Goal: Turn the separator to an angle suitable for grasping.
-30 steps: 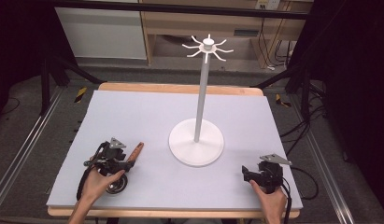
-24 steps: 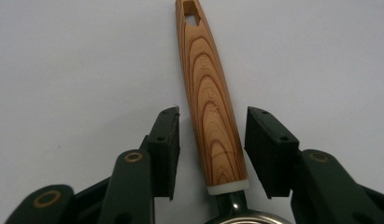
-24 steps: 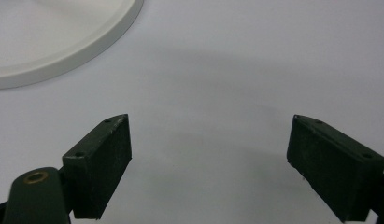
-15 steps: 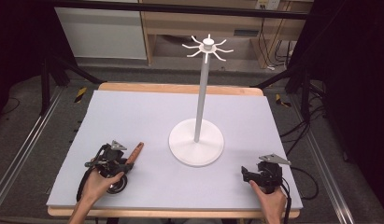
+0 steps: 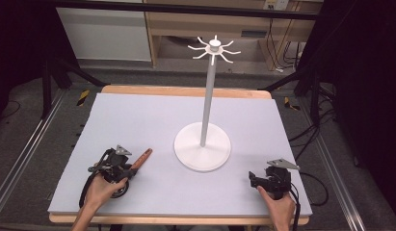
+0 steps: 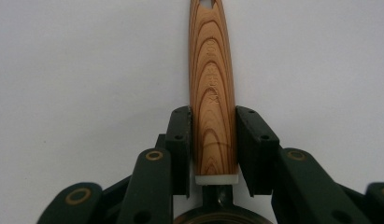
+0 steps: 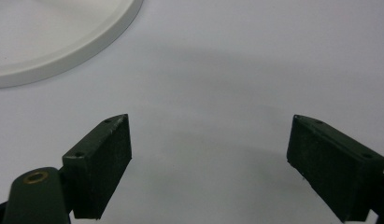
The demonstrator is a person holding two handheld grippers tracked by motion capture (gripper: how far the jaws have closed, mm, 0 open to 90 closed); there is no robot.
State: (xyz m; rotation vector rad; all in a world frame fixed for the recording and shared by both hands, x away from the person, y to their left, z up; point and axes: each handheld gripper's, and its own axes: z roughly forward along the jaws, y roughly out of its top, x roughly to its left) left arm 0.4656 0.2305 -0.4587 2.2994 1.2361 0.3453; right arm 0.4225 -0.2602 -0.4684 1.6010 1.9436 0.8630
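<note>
A small dark pan [image 5: 119,188] with a wooden handle [image 5: 143,157] lies at the front left of the grey mat [image 5: 152,120]. My left gripper [image 5: 133,168] has just been closing, and its pads now press both sides of the handle [image 6: 212,84] just past its white collar. The handle points away from me and has a hole at its far tip. My right gripper [image 5: 253,179] rests at the front right; in the right gripper view it [image 7: 210,154] stands open over bare mat with nothing between its jaws.
A white stand [image 5: 202,144] with a round base and a tall pole sits mid-table, with a ring of hooks [image 5: 214,48] on top. Its base rim [image 7: 63,42] lies just ahead and left of my right gripper. Cables trail off the table's right side.
The left jaws have come together on the wooden handle. Both hands and the pan have stayed in place.
</note>
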